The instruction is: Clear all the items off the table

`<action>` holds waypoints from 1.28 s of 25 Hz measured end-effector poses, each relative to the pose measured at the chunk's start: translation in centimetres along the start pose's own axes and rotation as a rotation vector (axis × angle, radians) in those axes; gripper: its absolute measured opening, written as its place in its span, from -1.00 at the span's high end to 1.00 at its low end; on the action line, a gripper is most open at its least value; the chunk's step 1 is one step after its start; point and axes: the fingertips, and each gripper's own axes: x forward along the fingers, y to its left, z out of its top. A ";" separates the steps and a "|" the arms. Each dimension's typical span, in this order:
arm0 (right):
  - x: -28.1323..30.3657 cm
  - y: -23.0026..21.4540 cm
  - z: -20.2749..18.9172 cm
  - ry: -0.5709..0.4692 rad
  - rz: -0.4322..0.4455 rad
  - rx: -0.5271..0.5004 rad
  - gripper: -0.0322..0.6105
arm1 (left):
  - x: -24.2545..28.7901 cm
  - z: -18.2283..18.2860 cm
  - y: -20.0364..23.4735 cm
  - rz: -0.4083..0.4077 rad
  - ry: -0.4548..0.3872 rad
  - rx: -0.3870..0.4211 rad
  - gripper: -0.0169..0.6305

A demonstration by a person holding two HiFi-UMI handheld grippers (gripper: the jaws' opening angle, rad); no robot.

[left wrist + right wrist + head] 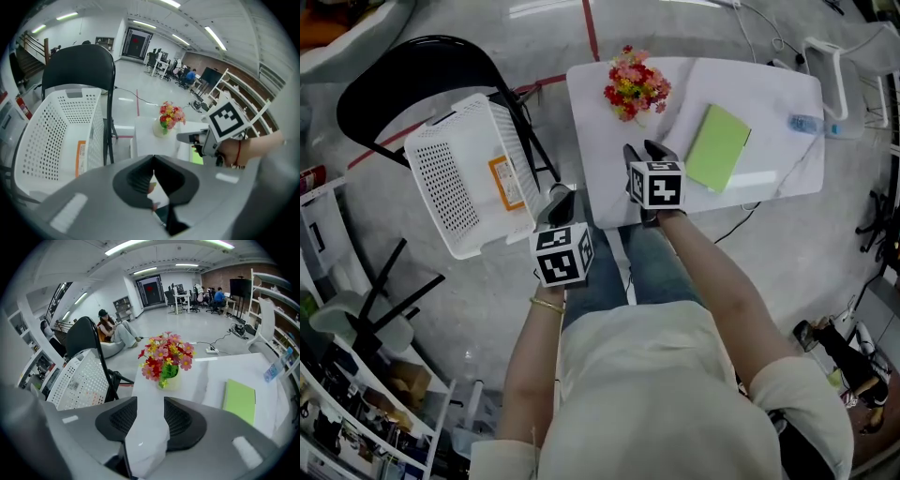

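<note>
Right gripper (pixel 647 152) over the near edge of the white table (pixel 769 94), jaws partly apart, nothing between them but bare tabletop. Left gripper (pixel 561 202) off the table's left corner, jaws together and empty. All the items are on the table: flower pot (pixel 636 84) at the far left, green notebook (pixel 718 147) lying flat mid-table, water bottle (pixel 806 123) near the far right edge. The white basket (pixel 441 178) sits tilted on the black chair (pixel 394 66) to the left. Risks as I judge them: the right jaws look too narrow for the pot, and a nudge from one jaw could tip the top-heavy blooms. The notebook gives no edge to bite and may skid. The bottle could roll off its edge. A drop into the tilted basket might miss or slide out. Hard to read: the pot body is hidden under the flowers in the head view. The bottle is small and washed out. The marker cube covers most of the left jaws from above.
</note>
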 end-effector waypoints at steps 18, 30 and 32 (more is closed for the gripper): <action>8.7 -2.5 1.3 -0.037 -0.046 0.007 -0.40 | 5.4 -2.8 -0.3 -0.013 0.066 -0.035 0.92; 13.1 -4.0 3.5 -0.084 -0.075 0.048 -0.64 | 7.8 -5.0 0.3 -0.012 0.119 -0.068 0.92; 13.8 -4.3 4.0 -0.100 -0.089 0.049 -0.68 | 8.2 -5.3 0.5 -0.010 0.124 -0.076 0.92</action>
